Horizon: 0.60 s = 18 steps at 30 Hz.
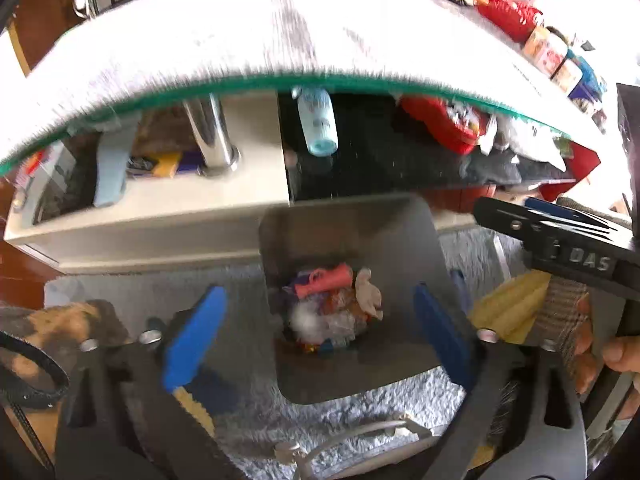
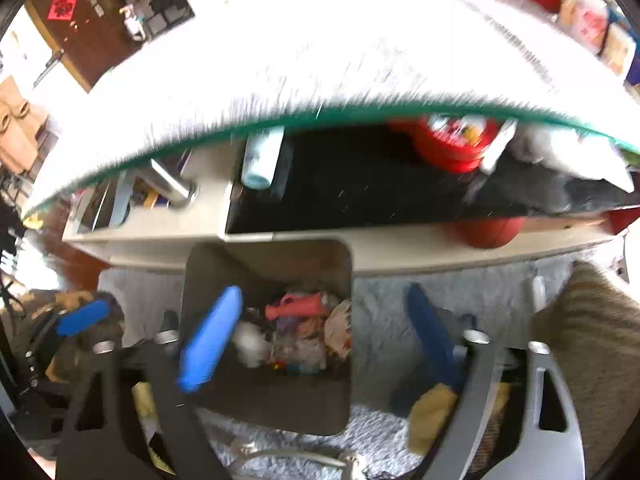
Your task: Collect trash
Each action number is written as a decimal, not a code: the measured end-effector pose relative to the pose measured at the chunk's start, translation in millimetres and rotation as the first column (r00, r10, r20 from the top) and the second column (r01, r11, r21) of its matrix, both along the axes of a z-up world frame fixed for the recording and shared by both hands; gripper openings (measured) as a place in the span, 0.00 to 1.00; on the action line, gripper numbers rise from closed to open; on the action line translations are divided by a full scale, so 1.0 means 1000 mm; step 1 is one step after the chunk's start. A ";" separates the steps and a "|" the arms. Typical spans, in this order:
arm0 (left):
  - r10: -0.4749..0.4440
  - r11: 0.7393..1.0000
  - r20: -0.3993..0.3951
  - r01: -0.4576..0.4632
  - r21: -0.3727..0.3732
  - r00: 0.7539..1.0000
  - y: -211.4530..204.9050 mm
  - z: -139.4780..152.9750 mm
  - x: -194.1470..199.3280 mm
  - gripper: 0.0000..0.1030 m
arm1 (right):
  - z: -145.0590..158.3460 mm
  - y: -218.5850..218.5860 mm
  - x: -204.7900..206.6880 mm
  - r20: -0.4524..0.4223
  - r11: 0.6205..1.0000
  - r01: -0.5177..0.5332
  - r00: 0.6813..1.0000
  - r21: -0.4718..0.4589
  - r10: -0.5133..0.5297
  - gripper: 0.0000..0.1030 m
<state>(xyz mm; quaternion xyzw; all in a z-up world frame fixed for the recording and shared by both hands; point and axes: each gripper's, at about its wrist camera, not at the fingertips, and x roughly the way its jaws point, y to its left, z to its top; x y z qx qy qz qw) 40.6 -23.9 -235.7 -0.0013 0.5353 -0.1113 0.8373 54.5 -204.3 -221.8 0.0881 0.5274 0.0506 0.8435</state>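
Both wrist views look steeply down past the green-edged glass tabletop (image 1: 256, 76) into a dark square bin (image 1: 432, 248) standing on a pale shaggy rug (image 1: 360, 408). The trash (image 1: 332, 308) lies at the bin's bottom, centre of the left wrist view: a coral tube-shaped piece, a crumpled beige wrapper, clear plastic and something white and fluffy.

Risks, read left to right. At the lower left of the left wrist view a brown-and-black patterned thing lies just beside the left gripper (image 1: 320, 332); a careless swing could catch it. In the centre the bin looks light and stands close against the low shelf under the tabletop, so a jaw that knocks its rim could tip it and spill the pile onto the rug. At the right the right gripper (image 1: 560, 232) sits near the left one, and the two could collide above the bin. Both pictures are smeared, so fine detail is doubtful.

The left gripper's jaws are spread wide and released, with nothing between the blue pads. In the right wrist view the right gripper (image 2: 320, 336) also stands fully spread and empty, its left pad over the bin and its right pad over the rug.
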 end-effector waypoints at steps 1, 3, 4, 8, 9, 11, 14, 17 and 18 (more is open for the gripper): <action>0.000 1.000 0.015 0.000 0.000 1.000 0.000 0.008 -0.001 0.92 | 0.009 -0.003 -0.001 0.020 1.000 0.008 1.000 -0.004 -0.007 0.96; -0.002 1.000 0.037 0.002 0.006 0.999 0.001 0.021 -0.001 0.92 | 0.024 -0.009 -0.002 0.057 1.000 0.023 0.998 -0.012 -0.022 0.97; -0.001 1.000 0.053 0.001 0.010 0.999 0.002 0.028 -0.002 0.92 | 0.034 -0.012 -0.002 0.080 0.999 0.033 0.996 -0.014 -0.032 0.97; 0.027 1.000 0.134 -0.028 0.012 0.991 0.012 0.066 0.001 0.92 | 0.074 -0.020 -0.004 0.167 0.998 0.054 0.985 -0.023 -0.049 0.97; 0.035 0.999 0.153 -0.037 0.009 0.988 0.015 0.075 0.001 0.92 | 0.087 -0.021 -0.005 0.201 0.998 0.056 0.978 -0.032 -0.048 0.97; 0.057 0.998 0.214 -0.059 0.000 0.975 0.023 0.103 0.003 0.92 | 0.112 -0.022 -0.007 0.270 0.997 0.055 0.962 -0.052 -0.039 0.97; 0.068 0.997 0.330 -0.072 0.000 0.941 0.031 0.150 0.001 0.92 | 0.153 -0.026 -0.011 0.364 0.995 0.069 0.931 -0.066 -0.040 0.97; 0.088 0.996 0.441 -0.093 -0.011 0.893 0.036 0.199 -0.005 0.92 | 0.189 -0.032 -0.017 0.443 0.993 0.108 0.893 -0.050 -0.075 0.97; 0.095 0.995 0.466 -0.098 -0.017 0.880 0.036 0.211 -0.007 0.92 | 0.203 -0.035 -0.020 0.473 0.993 0.117 0.877 -0.034 -0.087 0.97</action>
